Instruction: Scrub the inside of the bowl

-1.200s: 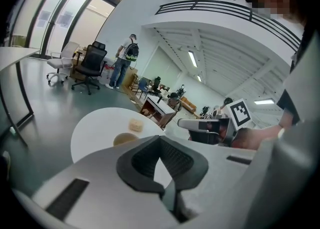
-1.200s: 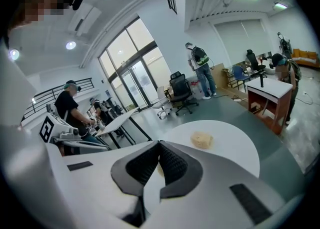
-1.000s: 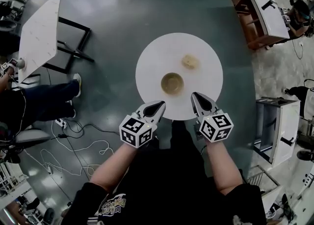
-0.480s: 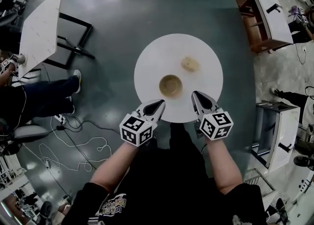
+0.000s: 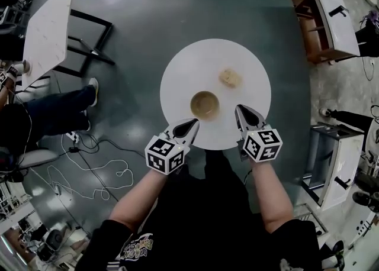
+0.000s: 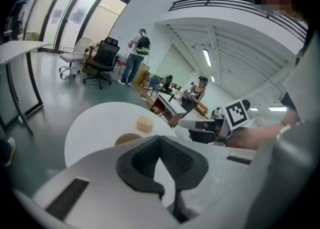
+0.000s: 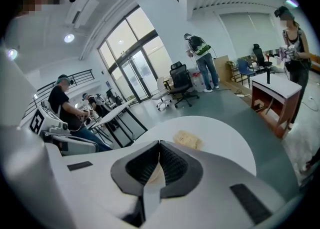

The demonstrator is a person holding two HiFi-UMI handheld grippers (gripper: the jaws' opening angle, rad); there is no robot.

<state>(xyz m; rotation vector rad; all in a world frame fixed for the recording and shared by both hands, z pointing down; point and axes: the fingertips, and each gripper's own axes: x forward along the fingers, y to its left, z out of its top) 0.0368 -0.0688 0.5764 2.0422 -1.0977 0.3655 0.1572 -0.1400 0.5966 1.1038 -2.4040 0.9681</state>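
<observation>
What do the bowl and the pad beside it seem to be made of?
Small round tan bowl: probably wood or matte ceramic, dull with no glare. Pale yellowish pad: likely sponge or fibre scourer, judging by its rough, irregular surface.

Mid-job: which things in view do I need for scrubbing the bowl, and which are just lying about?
For the job: bowl, tan pad beside it (likely the scrubber), round table, left gripper, right gripper, both shut and empty.
Lying about: side table, floor cables, desk, white cabinet.
</observation>
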